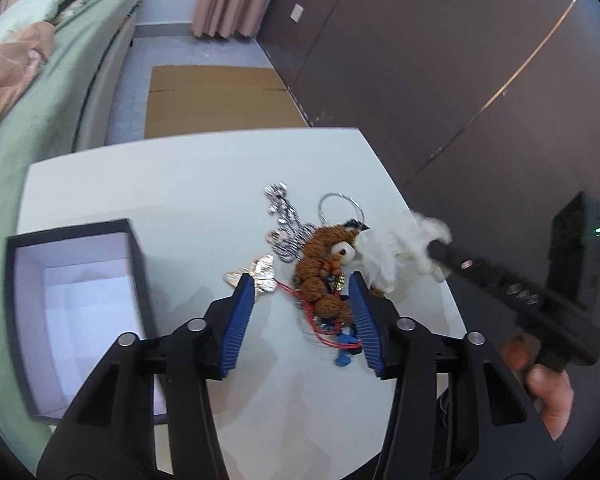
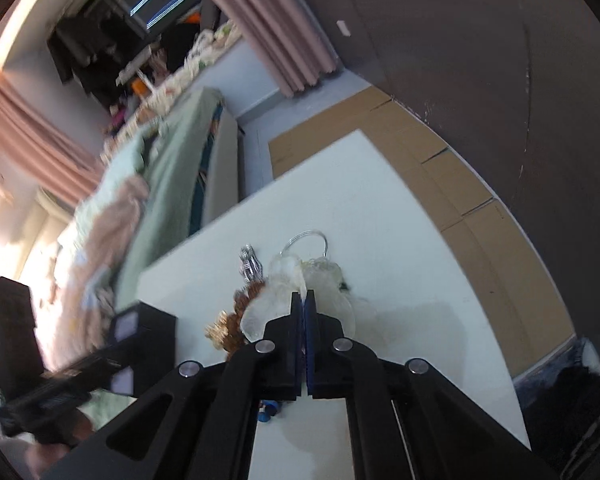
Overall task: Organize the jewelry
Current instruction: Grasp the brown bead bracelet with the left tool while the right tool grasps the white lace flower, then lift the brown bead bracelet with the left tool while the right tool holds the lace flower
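Broadly, a white table (image 1: 180, 184) filled both views, with a green-covered bed (image 1: 40, 128) beyond its far left edge and flattened cardboard (image 1: 216, 96) on the floor between them and a dark wall.

On the table's left stood an open dark box (image 1: 76, 312) with a pale lining, nothing visible inside it.

Right gripper (image 2: 303, 296): reached in from the table's right side, angled down toward the jewelry pile. In the right wrist view its jaws were pressed together on a bunch of white translucent material (image 2: 284, 296); whether fabric or a flower ornament could not be told. From the left wrist view this same white bunch (image 1: 396, 248) sat at the tip of the right gripper (image 1: 432, 248), and bare fingers (image 1: 548, 392) wrapped the handle below.

Left gripper (image 1: 302, 284): held low over the table, pointed forward, blue-padded jaws spread wide and gripping nothing. The pile lay between and just ahead of the pads.

Pile, middle-right of the table: brown plush bear charm (image 1: 324, 268), touching the white bunch on its right. Behind it a silver chain of links (image 1: 288, 224) and a thin silver ring (image 1: 340, 208). Left of the bear, a pale gold butterfly-like piece (image 1: 260, 274) by the left pad. Nearest, red cord (image 1: 324, 332) and small blue beads (image 1: 344, 356).
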Demonstrator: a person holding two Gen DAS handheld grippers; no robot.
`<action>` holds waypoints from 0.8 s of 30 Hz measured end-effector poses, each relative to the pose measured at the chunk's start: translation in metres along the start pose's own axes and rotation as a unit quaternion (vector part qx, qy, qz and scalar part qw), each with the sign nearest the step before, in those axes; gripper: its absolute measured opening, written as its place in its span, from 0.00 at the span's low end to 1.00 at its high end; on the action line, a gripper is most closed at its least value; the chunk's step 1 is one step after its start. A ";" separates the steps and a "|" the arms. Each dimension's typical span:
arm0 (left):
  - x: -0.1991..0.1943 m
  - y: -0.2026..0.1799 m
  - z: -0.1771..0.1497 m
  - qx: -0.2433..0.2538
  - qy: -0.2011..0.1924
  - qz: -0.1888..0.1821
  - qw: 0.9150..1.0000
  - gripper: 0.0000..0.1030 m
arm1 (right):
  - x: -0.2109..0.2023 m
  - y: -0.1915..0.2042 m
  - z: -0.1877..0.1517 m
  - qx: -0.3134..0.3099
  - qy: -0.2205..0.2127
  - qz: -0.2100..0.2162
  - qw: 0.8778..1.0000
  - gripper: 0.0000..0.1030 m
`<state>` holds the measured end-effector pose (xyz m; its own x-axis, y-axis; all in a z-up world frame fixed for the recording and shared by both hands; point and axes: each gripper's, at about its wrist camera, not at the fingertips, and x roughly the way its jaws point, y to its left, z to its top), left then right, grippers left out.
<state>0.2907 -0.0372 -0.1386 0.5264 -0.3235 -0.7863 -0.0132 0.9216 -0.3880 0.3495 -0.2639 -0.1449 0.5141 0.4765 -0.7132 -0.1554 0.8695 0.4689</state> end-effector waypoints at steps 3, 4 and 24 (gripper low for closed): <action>0.014 -0.006 0.001 0.004 0.014 0.001 1.000 0.46 | -0.015 -0.005 0.003 0.007 -0.023 0.004 1.000 0.01; 0.020 -0.008 0.000 0.006 0.019 0.003 1.000 0.44 | -0.020 -0.007 0.004 0.011 -0.030 0.008 0.999 0.01; 0.068 -0.024 0.003 0.014 0.085 0.040 0.995 0.24 | -0.035 -0.021 0.008 0.024 -0.031 0.037 0.999 0.02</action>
<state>0.3289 -0.0804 -0.1812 0.3723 -0.2789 -0.8852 -0.0240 0.9506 -0.3096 0.3416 -0.2998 -0.1250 0.5547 0.5289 -0.6424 -0.1549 0.8241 0.5448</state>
